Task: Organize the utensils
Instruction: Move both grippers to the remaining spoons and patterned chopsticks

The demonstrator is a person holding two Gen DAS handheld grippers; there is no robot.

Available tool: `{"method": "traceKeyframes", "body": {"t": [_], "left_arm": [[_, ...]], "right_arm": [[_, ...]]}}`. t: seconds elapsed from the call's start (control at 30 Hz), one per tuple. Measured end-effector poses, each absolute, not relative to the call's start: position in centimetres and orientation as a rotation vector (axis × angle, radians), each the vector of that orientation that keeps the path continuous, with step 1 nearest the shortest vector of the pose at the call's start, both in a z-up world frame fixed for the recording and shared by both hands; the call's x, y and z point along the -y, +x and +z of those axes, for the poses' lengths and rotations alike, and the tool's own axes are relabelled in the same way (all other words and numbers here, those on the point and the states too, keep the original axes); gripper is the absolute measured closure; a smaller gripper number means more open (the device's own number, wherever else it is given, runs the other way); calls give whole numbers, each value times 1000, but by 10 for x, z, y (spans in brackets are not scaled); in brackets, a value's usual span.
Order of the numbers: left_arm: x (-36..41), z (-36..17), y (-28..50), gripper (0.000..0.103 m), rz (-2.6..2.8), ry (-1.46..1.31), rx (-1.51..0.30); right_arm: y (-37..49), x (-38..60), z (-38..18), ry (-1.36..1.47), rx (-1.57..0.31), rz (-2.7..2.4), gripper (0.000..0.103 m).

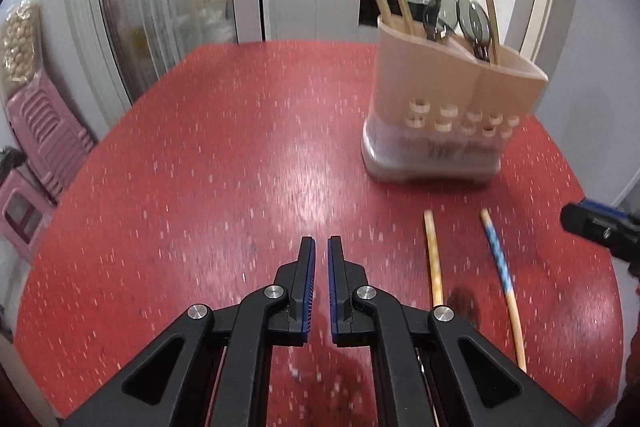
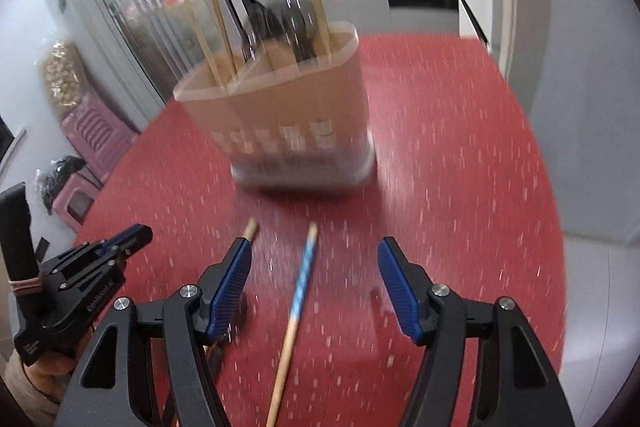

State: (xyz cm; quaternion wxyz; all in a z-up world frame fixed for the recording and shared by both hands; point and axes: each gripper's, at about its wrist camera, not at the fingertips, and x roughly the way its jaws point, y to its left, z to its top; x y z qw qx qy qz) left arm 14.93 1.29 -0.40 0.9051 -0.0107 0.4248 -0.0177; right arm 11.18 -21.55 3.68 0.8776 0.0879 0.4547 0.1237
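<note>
Though blurred, right gripper [image 2: 315, 279] wide over chopstick [image 2: 298, 301] | left gripper [image 1: 321, 259] closed, empty

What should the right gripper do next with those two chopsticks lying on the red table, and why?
Probably lower the right gripper onto the blue-patterned chopstick and close. Its jaws are open with nothing held, and that chopstick lies on the table between them, in line with the utensil holder. The left gripper is shut and empty.
</note>
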Motion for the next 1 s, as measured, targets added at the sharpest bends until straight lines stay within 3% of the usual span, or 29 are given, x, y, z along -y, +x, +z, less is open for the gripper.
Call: {"method": "traceKeyframes", "body": {"t": [0.3, 0.33, 0.37, 1.0], "left_arm": [[-19, -23, 124, 71, -46, -59, -906], [-20, -26, 122, 58, -43, -60, -912], [-21, -27, 120, 0, -42, -60, -917], [-6, -51, 80, 0, -159, 34, -968]], "right_arm": [[88, 211, 10, 185, -1045, 235, 34], [87, 208, 9, 186, -1052, 233, 34], [85, 208, 7, 187, -1059, 230, 34], [61, 197, -16, 156, -1122, 201, 34]]}}
